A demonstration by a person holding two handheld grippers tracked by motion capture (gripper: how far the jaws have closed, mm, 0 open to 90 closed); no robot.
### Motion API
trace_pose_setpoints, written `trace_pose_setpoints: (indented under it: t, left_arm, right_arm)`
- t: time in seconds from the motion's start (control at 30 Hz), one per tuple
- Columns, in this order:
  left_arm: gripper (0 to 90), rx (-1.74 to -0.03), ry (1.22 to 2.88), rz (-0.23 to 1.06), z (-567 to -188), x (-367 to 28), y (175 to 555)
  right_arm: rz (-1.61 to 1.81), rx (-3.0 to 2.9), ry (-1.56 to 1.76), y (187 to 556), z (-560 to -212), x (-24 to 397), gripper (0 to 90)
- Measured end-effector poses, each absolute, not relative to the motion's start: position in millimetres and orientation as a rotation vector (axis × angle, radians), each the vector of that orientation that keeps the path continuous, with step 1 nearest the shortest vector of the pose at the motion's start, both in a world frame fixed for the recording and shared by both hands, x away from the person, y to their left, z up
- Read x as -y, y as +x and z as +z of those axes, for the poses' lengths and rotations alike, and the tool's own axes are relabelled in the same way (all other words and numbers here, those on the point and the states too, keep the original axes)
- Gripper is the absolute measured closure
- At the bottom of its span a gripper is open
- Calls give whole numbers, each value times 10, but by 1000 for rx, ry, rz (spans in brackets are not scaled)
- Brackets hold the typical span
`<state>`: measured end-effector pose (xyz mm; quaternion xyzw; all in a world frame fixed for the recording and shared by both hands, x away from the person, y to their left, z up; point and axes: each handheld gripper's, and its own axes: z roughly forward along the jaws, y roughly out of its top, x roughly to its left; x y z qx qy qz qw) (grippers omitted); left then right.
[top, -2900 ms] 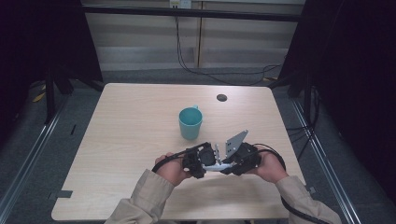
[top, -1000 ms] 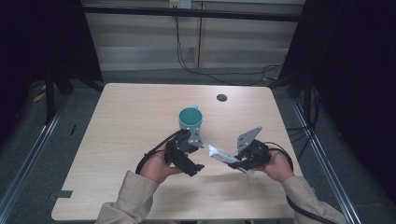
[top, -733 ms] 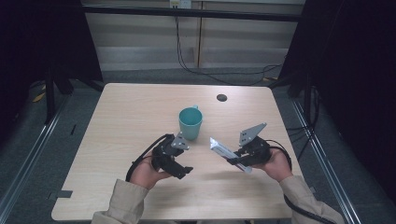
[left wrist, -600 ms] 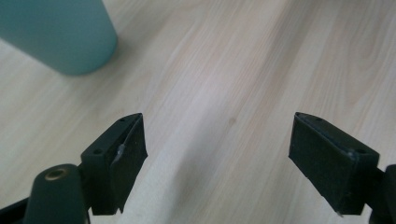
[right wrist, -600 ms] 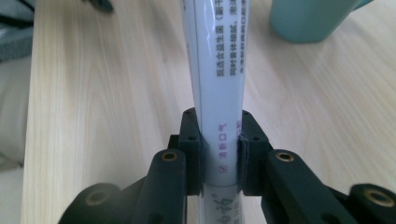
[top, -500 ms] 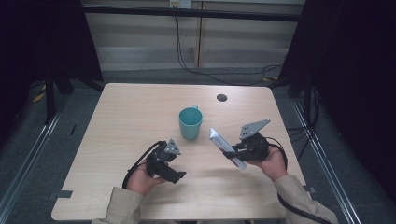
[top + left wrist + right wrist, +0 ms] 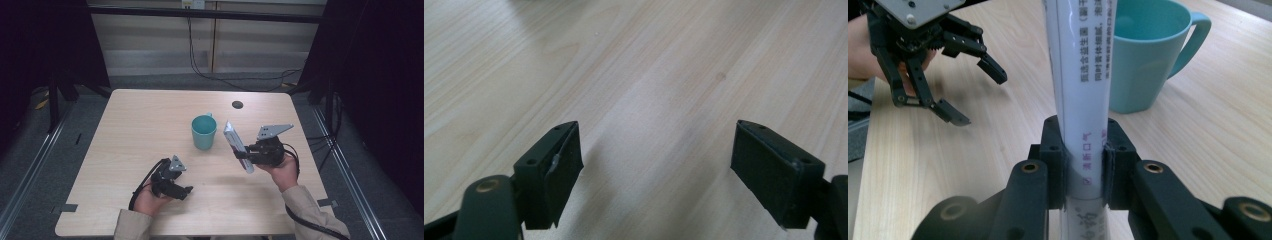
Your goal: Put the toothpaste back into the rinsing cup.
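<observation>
Pale wood tabletop (image 7: 150, 125) lies bare across most of its width; the two hands that worked close together near its front edge a few seconds ago now sit well apart; the teal mug (image 7: 204, 132) stands upright near the middle, unmoved since then. The left hand has dropped back and low toward the front left corner, its left tongs (image 7: 187, 190) lying nearly level just above the wood, pointing right; the right hand has lifted further right, wrist raised, carrying the right tongs (image 7: 241, 153) toward the mug.

The right tongs are clamped tight on a white tube (image 7: 237, 146), which slants up and away, its top just beside the mug and apart from it; the left tongs stand wide apart with nothing between them.

The right gripper view shows purple and dark print down the tube (image 7: 1082, 95), the pads (image 7: 1057, 160) pressing its lower part, and the mug's handle (image 7: 1199, 40) beyond; the left gripper view shows wood grain (image 7: 649, 75) between spread black pads (image 7: 555, 175).
</observation>
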<state>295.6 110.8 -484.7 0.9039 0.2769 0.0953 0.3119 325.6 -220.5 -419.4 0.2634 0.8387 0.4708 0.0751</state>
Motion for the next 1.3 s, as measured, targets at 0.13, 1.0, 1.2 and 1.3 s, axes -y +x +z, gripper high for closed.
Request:
trace_pose_setpoints:
  t: [0.13, 1.0, 1.2, 1.3]
  left_arm:
    - [197, -731, 2365, 291, -4872, -1140, 2944]
    - [150, -783, 2283, 272, -5027, -1249, 2961]
    - [144, -773, 2270, 281, -5042, -1265, 2952]
    - [141, -767, 2259, 285, -5054, -1280, 2943]
  right_arm:
    - [1449, -2473, 813, 3283, -4181, 2186, 758]
    - [1515, -2338, 870, 3520, -4045, 1918, 755]
    - [1525, -2324, 879, 3567, -4016, 1852, 755]
    - [1536, -2312, 887, 3590, -4008, 1839, 755]
